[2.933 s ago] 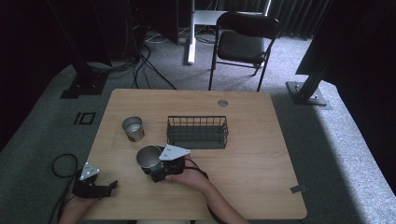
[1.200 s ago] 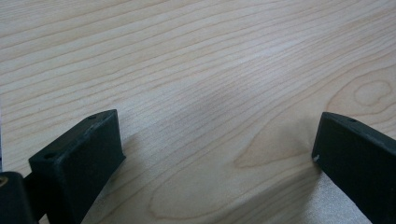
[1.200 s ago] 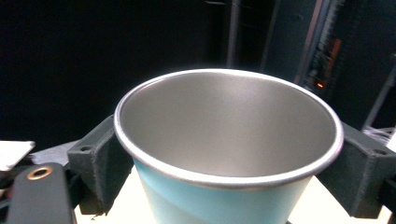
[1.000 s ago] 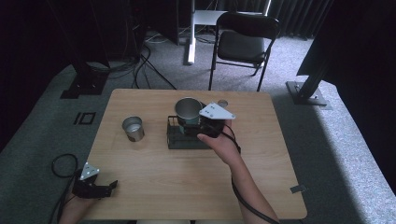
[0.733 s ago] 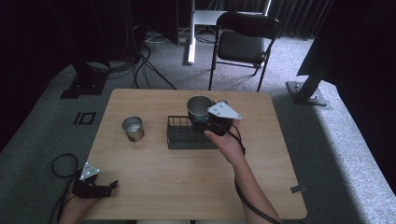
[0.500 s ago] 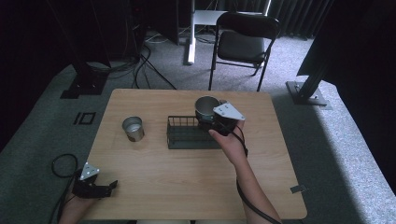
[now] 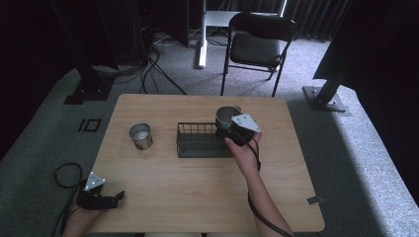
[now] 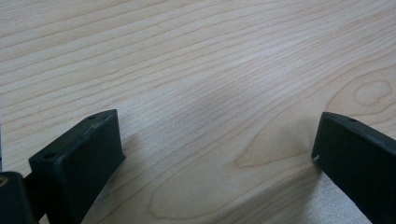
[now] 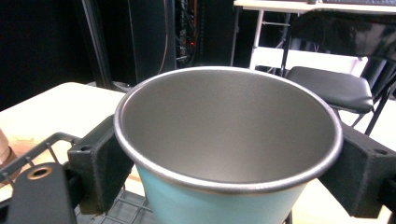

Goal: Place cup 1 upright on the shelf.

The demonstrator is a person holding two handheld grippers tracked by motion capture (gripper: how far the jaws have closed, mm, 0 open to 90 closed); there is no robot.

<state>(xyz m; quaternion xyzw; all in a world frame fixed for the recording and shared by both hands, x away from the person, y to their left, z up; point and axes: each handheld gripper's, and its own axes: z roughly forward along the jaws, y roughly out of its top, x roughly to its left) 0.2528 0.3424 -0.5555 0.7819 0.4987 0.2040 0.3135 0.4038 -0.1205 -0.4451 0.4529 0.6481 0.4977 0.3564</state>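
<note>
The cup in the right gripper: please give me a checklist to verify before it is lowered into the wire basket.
1. Grip: right gripper has one jaw on each side of the cup, below the rim: ok.
2. Cup upright, opening up: ok.
3. Cup is empty inside: ok.
4. Position: in the high view the cup is over the right end of the wire basket: ok.
5. Basket floor under the cup free: cannot tell, hidden.
6. Left gripper rests open at the table corner, away from the basket: ok.
</note>
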